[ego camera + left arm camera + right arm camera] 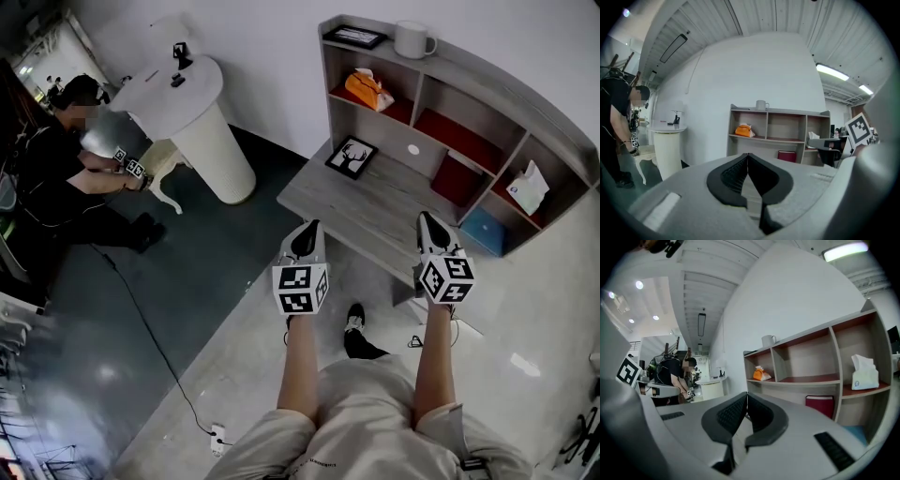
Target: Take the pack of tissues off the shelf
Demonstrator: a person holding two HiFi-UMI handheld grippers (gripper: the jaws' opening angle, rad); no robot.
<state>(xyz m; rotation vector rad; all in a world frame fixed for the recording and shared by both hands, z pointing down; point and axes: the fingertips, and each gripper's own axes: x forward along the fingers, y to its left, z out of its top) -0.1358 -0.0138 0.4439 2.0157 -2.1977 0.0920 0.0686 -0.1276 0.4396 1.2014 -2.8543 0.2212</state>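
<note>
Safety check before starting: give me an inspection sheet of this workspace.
Surface: grey desk top, mostly bare.
Job's things: orange tissue pack in the upper left compartment of the shelf; white tissue box in a right compartment.
Clutter: mug, framed picture on top; deer picture on the desk; red box; blue box.
Grippers: left gripper and right gripper shut, empty.
Cables: black cable to a power strip on the floor.
Surroundings: person and white pedestal table at left.

Bright ceiling strip light, sharp focus, fisheye-warped dark edges.
</note>
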